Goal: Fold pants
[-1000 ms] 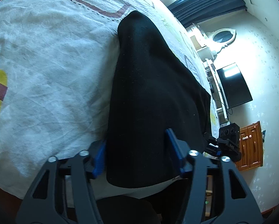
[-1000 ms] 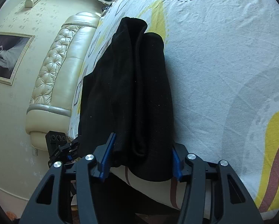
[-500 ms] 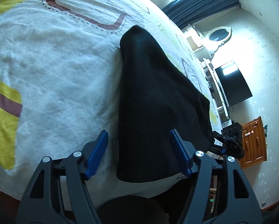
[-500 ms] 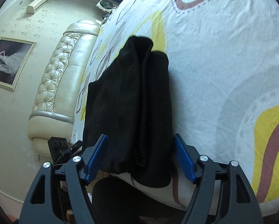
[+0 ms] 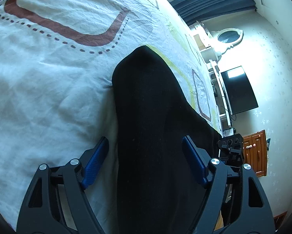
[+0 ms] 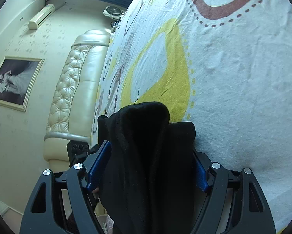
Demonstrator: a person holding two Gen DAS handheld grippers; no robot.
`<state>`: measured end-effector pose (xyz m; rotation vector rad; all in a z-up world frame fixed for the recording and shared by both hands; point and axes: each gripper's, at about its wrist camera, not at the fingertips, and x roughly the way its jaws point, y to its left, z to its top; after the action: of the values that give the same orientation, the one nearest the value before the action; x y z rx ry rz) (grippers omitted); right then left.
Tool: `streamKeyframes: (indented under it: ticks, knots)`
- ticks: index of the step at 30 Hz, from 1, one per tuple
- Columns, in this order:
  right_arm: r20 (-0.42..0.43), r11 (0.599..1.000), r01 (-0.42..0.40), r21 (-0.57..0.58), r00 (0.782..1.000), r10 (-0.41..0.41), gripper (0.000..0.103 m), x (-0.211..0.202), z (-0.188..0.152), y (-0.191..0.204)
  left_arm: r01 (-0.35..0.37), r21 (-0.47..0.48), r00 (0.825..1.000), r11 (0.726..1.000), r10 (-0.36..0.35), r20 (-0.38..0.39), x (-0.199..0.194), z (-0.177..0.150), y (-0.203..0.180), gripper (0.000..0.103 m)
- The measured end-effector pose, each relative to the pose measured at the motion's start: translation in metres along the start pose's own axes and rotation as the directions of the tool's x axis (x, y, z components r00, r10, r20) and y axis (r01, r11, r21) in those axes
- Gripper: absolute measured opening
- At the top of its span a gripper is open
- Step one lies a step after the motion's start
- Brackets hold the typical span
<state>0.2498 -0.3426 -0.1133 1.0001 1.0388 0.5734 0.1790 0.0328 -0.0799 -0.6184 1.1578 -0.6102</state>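
The pants (image 5: 155, 126) lie on the bed (image 5: 48, 78) in a long dark strip, already folded over. The strip runs straight away from you, from the near bed edge toward the middle. Your left gripper (image 5: 146, 161) has just opened wide, with the pants between its jaws but not pinched. Your right gripper (image 6: 147, 165) has just closed a bit around the bunched end; I cannot tell if it squeezes.

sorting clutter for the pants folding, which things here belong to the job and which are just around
Job: black pants, left gripper, right gripper, bed sheet.
Around: television, oval mirror, wooden cabinet, padded headboard, framed picture.
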Motion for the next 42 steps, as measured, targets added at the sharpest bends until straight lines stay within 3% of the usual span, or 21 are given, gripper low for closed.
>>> streamKeyframes:
  ticks: [1,2,4,8,14,30,33,35,38,42]
  knots:
    - [-0.011,0.999,0.040,-0.032,0.999,-0.040,0.053,0.003,-0.001,0.004,-0.016,0.024,1.000,1.000,0.016,0.002,0.003,0.002,-0.004,0.069]
    - [-0.014,0.997,0.064,-0.050,0.998,-0.065,0.047,0.004,-0.002,0.005,-0.055,0.058,0.999,0.997,0.055,0.002,0.005,0.001,-0.009,0.045]
    - [-0.005,0.998,0.058,-0.039,0.998,-0.058,0.042,0.002,-0.001,0.003,-0.113,0.103,0.994,0.988,0.113,0.005,0.009,-0.001,-0.012,0.042]
    - [0.023,0.993,0.087,-0.080,0.996,-0.085,0.037,0.001,0.001,0.013,-0.150,0.127,0.988,0.980,0.147,0.038,0.009,0.003,-0.020,0.033]
    - [0.063,0.987,0.109,-0.116,0.993,-0.102,0.035,0.002,0.011,0.018,-0.193,0.151,0.980,0.970,0.182,0.079,0.009,0.013,-0.026,0.031]
    - [0.094,0.988,0.121,-0.097,0.989,-0.112,0.035,0.024,0.075,0.013,-0.223,0.099,0.970,0.970,0.211,0.118,0.027,0.067,-0.019,0.031]
    - [0.080,0.996,0.081,-0.046,0.994,-0.077,0.042,0.025,0.076,0.000,-0.183,0.071,0.979,0.981,0.175,0.105,0.027,0.066,-0.012,0.038]
    - [0.069,0.999,0.048,-0.007,0.996,-0.047,0.045,0.020,0.072,-0.008,-0.148,0.055,0.984,0.988,0.141,0.104,0.020,0.061,-0.008,0.051]
    - [0.063,1.000,0.005,0.026,0.998,-0.007,0.051,0.010,0.059,-0.012,-0.109,0.038,0.989,0.993,0.104,0.105,0.006,0.043,-0.002,0.061]
    - [0.041,0.999,-0.033,0.033,0.999,0.032,0.057,-0.006,0.030,-0.016,-0.058,0.014,0.993,0.998,0.056,0.105,-0.015,0.006,0.003,0.065]
